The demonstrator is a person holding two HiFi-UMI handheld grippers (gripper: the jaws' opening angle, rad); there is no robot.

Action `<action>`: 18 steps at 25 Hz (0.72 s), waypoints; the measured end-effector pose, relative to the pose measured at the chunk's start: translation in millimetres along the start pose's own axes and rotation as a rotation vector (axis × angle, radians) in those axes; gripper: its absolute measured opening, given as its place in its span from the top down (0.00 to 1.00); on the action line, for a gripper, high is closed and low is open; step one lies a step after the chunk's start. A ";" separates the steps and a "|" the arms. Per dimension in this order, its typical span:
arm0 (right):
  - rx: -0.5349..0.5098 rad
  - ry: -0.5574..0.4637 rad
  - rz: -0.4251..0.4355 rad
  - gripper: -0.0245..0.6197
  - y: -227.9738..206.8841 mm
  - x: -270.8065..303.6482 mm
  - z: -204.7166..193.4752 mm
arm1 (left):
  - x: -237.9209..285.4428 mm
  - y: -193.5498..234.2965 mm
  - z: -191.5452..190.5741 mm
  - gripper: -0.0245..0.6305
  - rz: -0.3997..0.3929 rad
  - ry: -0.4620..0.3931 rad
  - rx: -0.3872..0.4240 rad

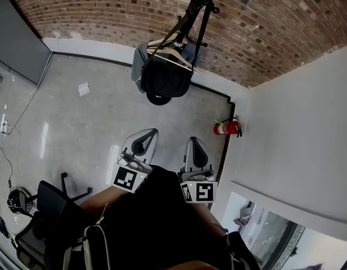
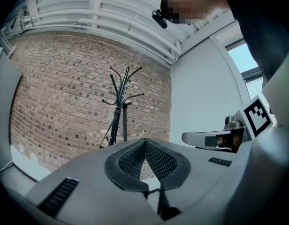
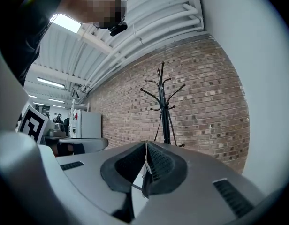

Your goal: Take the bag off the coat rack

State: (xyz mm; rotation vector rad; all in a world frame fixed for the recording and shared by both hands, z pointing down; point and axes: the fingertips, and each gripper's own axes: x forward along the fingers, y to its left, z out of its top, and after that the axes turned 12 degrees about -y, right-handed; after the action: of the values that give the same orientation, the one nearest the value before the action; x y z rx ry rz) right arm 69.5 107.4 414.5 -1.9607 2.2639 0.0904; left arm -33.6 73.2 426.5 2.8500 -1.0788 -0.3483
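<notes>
Standing near coat rack (image 1: 191, 13): fire extinguisher (image 1: 226, 128)

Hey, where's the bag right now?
In the head view, top centre, the bag hangs on the coat rack by the brick wall, up and left of the fire extinguisher.

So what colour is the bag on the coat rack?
The bag is black, clearest in the head view.

Before me the bag (image 1: 165, 79) hangs on the coat rack (image 1: 203, 4). A fire extinguisher (image 1: 226, 128) stands right of it, by the wall (image 1: 297, 117).
</notes>
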 end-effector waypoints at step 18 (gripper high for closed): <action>-0.029 0.026 0.007 0.93 24.6 89.7 -18.7 | 17.7 90.7 6.0 0.93 0.027 -0.012 -0.037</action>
State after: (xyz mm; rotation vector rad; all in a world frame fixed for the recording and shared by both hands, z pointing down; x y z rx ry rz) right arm 31.5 20.6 418.4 -1.9797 2.2987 0.0994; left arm -80.6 -6.5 430.9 2.8025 -1.0998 -0.3790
